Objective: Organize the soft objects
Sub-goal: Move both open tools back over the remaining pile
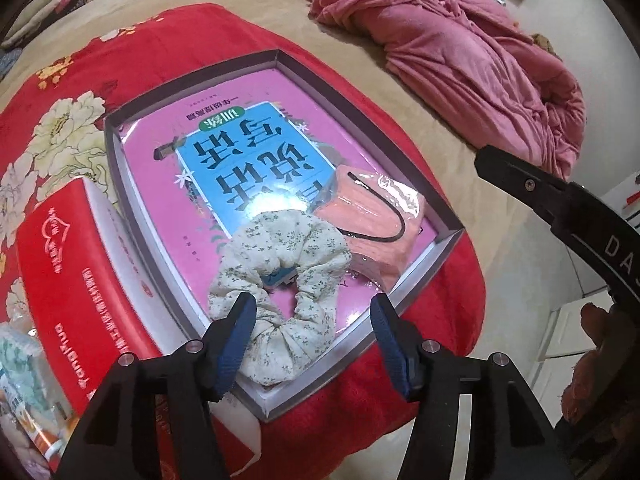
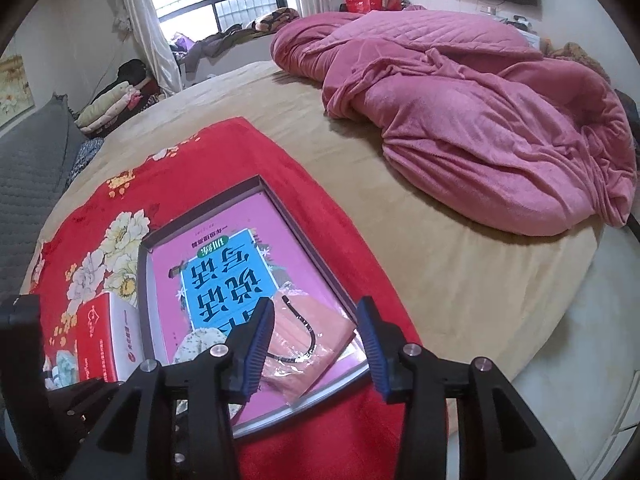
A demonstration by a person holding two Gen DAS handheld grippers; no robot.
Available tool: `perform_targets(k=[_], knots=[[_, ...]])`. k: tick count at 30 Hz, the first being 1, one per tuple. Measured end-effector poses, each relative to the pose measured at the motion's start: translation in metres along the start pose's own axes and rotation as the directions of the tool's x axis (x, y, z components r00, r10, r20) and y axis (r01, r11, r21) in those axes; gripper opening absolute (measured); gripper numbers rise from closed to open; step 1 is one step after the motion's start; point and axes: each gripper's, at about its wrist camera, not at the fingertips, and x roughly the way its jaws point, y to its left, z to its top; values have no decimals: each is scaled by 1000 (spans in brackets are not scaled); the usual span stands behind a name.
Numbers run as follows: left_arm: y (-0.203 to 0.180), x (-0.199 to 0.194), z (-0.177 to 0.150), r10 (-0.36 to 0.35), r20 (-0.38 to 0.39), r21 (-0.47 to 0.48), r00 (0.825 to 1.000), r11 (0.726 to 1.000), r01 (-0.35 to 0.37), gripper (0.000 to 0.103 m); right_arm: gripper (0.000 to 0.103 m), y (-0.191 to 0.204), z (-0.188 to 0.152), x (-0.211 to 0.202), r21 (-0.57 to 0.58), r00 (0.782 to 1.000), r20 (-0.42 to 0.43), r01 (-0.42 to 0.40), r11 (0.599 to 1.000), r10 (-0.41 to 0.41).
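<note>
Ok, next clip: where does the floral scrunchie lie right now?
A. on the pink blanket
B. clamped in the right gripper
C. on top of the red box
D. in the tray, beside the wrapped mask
D: the scrunchie lies in the tray on the book cover, next to the mask, with the left gripper open over it.

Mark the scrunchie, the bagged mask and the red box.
floral scrunchie (image 1: pixel 280 240), left wrist view, upper ruffle
bagged pink mask (image 2: pixel 316 332), right wrist view, middle of the bag
red box (image 1: pixel 76 264), left wrist view, top face
</note>
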Motion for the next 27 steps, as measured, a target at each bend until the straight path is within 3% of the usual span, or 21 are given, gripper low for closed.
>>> perform_targets(k=[6,12,18,27], knots=[[-1,-30,-2,2,62,7,998,1000,-2,62,50,4,6,-15,-9,1000,22,-2,1000,2],[9,-69,-8,-3,130,-4,992,1000,4,70,52,20,8,-32,-36,999,44,-9,999,11],[38,-110,-16,11,200,-49,980,999,-1,72,57,49,8,-51,-77,997,74,-33,996,39],[99,-158,-46,94,267,-146,959,988,-56,73,62,108,3,-72,-153,992,92,-76,985,91]])
